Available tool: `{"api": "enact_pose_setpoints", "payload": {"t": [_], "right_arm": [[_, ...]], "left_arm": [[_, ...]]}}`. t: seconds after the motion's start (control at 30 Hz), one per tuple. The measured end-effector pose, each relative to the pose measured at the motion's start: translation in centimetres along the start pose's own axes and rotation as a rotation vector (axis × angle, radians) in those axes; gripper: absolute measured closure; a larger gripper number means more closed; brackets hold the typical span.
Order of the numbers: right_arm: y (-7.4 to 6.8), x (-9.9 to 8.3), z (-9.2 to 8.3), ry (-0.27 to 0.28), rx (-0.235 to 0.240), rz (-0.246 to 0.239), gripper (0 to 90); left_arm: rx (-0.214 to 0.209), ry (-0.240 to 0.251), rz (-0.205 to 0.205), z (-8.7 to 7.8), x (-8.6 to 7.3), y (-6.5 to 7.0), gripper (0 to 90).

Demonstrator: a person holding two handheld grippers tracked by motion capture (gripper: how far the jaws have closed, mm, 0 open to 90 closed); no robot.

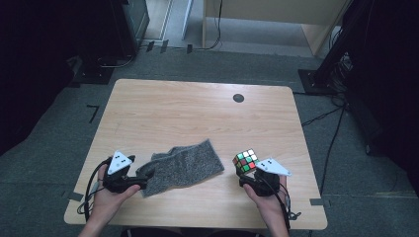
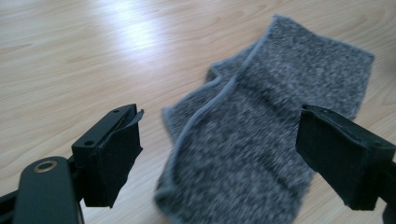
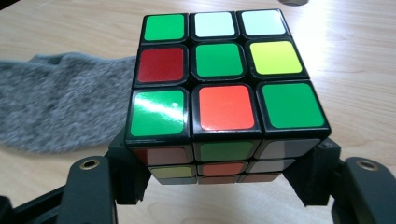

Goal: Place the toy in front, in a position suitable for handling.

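Much of my own grip on the Rubik's cube (image 3: 224, 88) is hidden: in the right gripper view the cube's top face of green, white, red, yellow and orange stickers covers the jaws, and I see only their black outer parts pressing in on the cube's two lower sides. So my right gripper (image 1: 250, 174) is clamped on the cube, which it holds near the right front part of the wooden table (image 1: 197, 108), but whether the cube's underside rests on the wood or hangs clear of it I cannot tell. Its lower rows are in shadow and cut short by the jaws. In the high view my right hand (image 1: 269, 200) and the grey three-cornered plate cover most of the gripper body. My left gripper (image 2: 219, 154) stands wide apart with nothing between its pads; beyond it the grey knitted cloth (image 2: 261, 140) lies flat and rumpled on the table, one edge folded over, its near end slightly blurred and cut off at the bottom of the left gripper view. From above, the cloth lies between my two grippers, its near left corner just beside the left gripper's jaws (image 1: 141, 181); whether they touch it I cannot make out. My left hand (image 1: 111, 195) wraps the gripper body. A small dark round disc (image 1: 238, 98) sits in the tabletop at the far side.
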State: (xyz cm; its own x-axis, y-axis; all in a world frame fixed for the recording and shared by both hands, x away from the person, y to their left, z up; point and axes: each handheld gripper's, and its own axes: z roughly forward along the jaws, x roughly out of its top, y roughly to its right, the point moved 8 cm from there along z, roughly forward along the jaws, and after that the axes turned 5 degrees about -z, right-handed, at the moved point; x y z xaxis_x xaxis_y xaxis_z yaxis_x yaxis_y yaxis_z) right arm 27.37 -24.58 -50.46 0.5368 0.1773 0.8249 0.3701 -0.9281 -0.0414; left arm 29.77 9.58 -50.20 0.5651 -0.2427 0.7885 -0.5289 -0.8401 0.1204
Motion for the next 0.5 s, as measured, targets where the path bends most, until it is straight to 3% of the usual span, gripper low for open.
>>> {"api": "enact_pose_setpoints", "payload": {"t": [0.2, 0.3, 0.5], "right_arm": [[-1.3, -0.6, -0.3, -0.006, 0.031, -0.02, 33.6], [-1.9, -0.8, -0.4, -0.007, 0.042, -0.033, 33.6], [-3.0, -1.7, -0.5, -0.016, 0.058, -0.063, 33.6]], "left_arm": [[-0.052, -0.033, 0.017, 2.0, 1.2, 2.8, 14.2], [-0.057, -0.051, 0.03, 3.2, 1.4, 4.1, 14.2], [-0.034, -0.151, 0.098, 5.7, -0.3, 5.6, 14.2]]}}
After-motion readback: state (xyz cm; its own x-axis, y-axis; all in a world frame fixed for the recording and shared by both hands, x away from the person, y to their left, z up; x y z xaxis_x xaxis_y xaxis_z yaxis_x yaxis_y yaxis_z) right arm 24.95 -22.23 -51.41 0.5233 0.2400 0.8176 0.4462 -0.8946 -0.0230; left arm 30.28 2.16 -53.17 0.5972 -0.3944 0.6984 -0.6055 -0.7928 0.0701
